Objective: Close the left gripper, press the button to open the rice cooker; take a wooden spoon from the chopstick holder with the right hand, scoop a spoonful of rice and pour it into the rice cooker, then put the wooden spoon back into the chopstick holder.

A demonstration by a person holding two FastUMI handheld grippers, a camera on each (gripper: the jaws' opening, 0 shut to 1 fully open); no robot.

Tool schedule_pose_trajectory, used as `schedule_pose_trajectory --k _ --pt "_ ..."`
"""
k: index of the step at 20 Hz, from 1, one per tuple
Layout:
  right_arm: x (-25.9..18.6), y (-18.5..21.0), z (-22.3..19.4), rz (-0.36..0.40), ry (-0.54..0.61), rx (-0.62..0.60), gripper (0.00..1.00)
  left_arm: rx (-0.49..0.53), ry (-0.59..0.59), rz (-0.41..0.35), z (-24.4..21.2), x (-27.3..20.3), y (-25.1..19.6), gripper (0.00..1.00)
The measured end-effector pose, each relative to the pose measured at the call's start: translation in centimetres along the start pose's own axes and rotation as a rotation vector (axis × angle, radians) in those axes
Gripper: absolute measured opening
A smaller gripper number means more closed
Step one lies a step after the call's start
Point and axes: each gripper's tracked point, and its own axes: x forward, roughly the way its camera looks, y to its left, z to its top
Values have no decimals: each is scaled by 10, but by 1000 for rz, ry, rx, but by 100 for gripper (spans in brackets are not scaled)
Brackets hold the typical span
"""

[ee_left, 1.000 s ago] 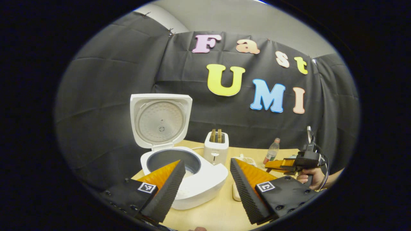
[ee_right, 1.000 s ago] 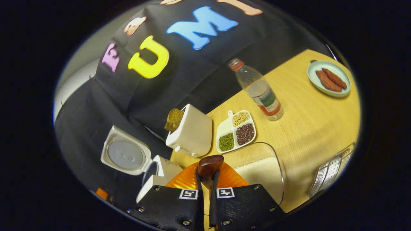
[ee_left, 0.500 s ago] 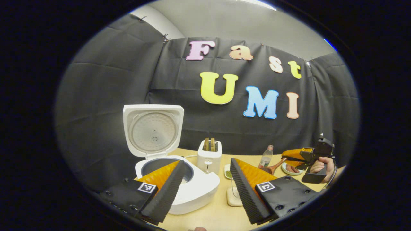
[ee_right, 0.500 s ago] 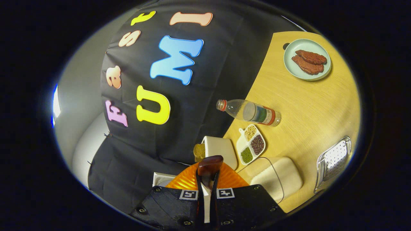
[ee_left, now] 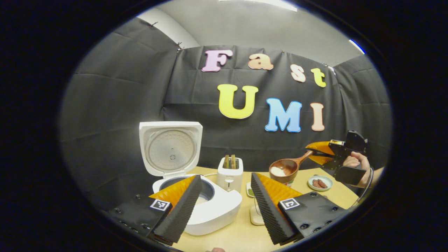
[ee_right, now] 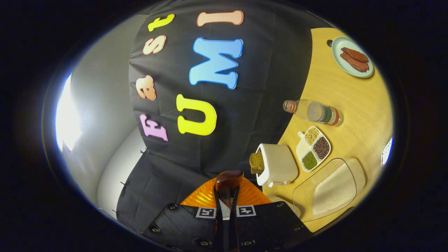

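Right gripper clamping wooden spoon above toaster, left gripper wide, rice cooker open

rice cooker: white, lid up | wooden spoon: apparently rice-loaded, airborne

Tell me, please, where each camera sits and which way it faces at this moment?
Left gripper view: rides the left claw, level over the table, facing the open rice cooker and booth wall; its own spread fingers show.
Right gripper view: rides the right claw, rolled sideways, looking across the table; its fingers clamp the wooden spoon.
Shared: toaster, plate of sausages; the left view also catches the right claw and hand.
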Motion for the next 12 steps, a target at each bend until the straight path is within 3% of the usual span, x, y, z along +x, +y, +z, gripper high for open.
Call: schedule_pose_trajectory --k 12 --pt "86 54 -88 75 183 -109 6 -28 -4 63 -12 -25 60 98"
